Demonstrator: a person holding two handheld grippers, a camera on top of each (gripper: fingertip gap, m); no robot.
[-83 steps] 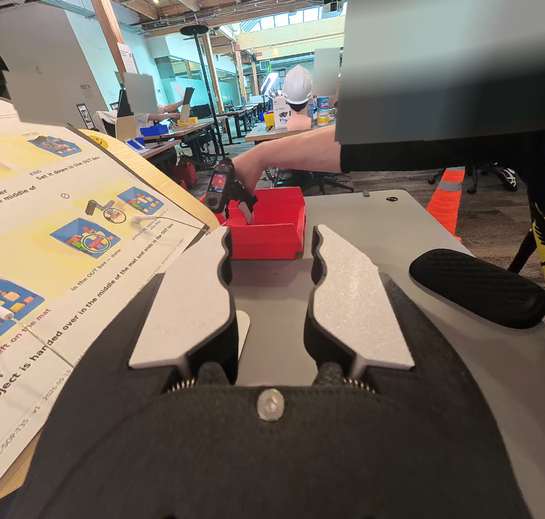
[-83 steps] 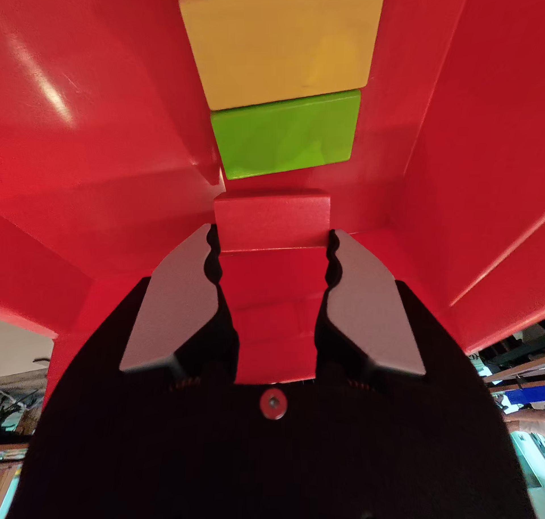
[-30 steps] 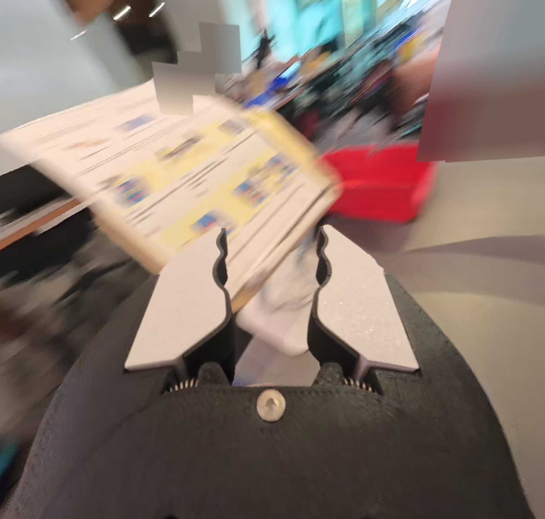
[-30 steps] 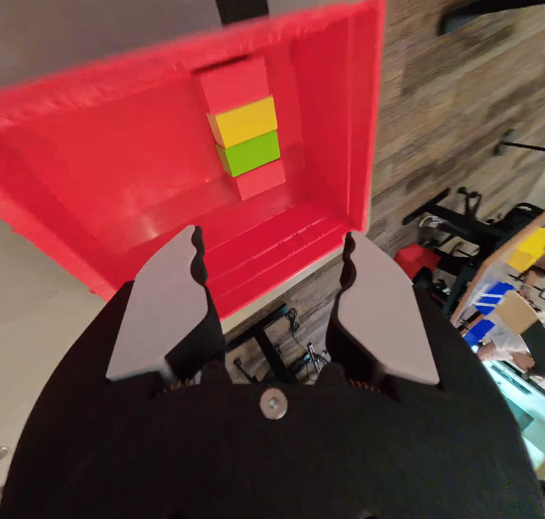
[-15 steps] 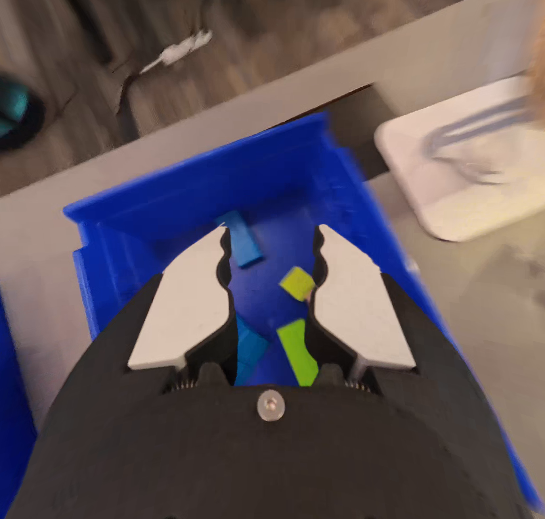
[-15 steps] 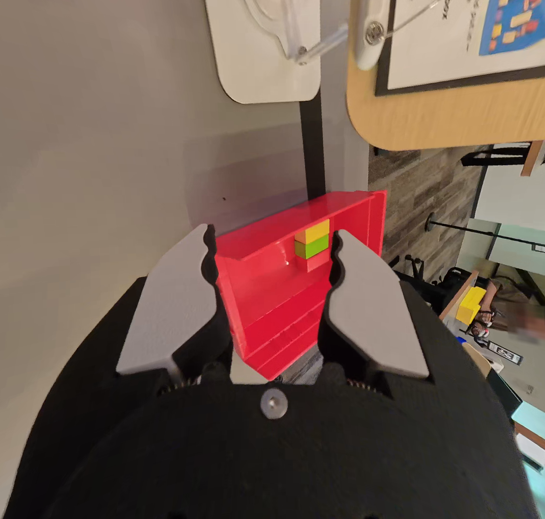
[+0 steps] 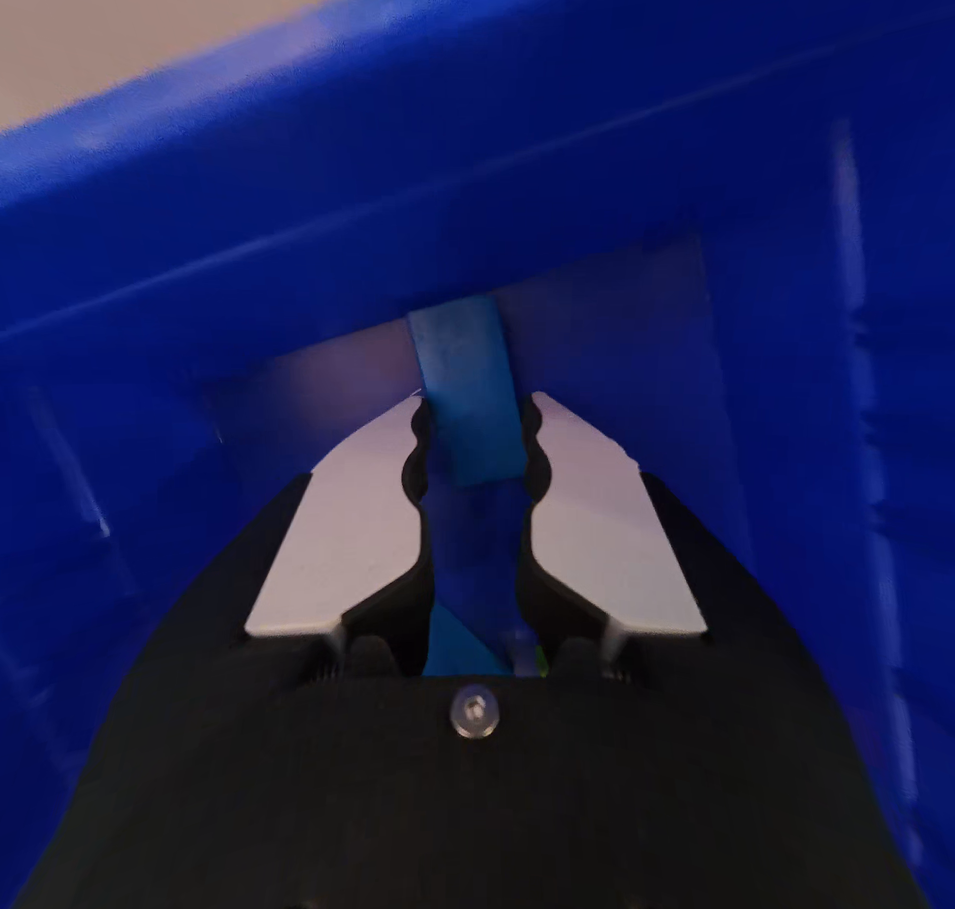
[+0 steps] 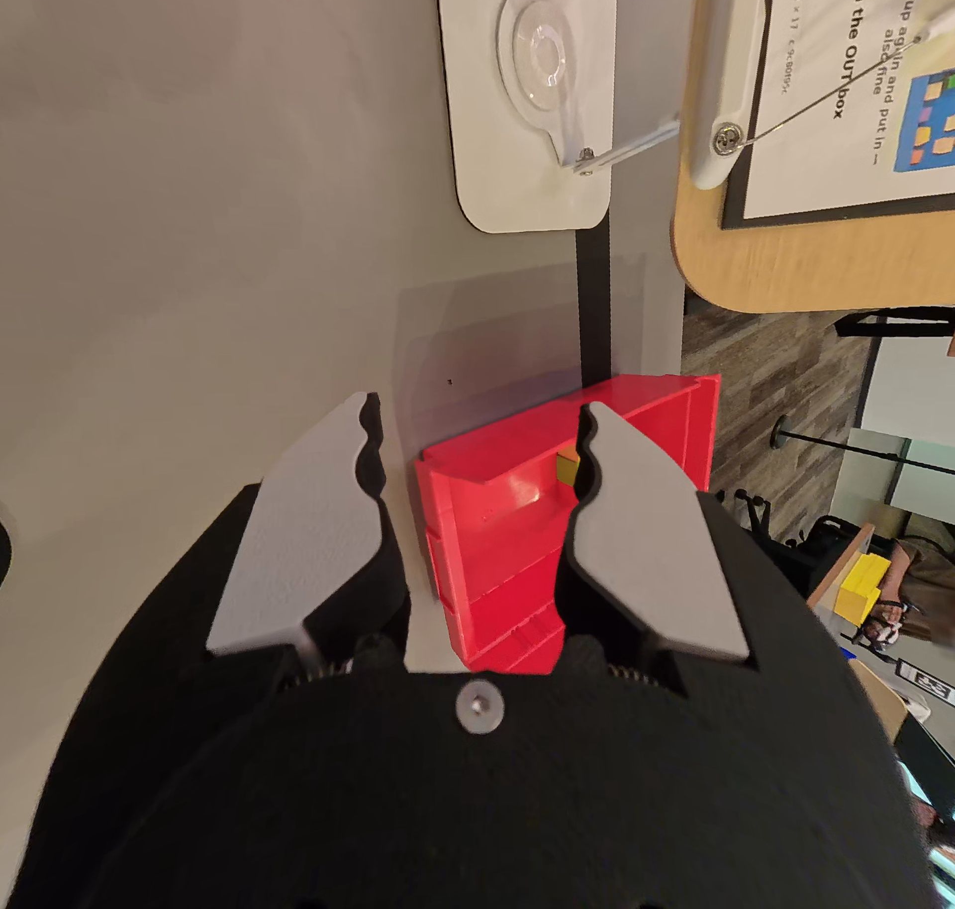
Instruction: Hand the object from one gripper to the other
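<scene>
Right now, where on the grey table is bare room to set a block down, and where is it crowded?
The grey table is bare to the left of the red bin and the white pad. It is crowded on the right: bin, pad and wooden board sit close together. Inside the blue bin, the left gripper and a blue block fill the middle.

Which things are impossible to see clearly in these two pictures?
- Left wrist view: blue block between the fingertips; whether they press it is unclear. The blue bin is blurred.
- Left wrist view: pieces behind the block, hidden by the gripper body.
- Right wrist view: blocks in the red bin, mostly hidden by a finger.
</scene>
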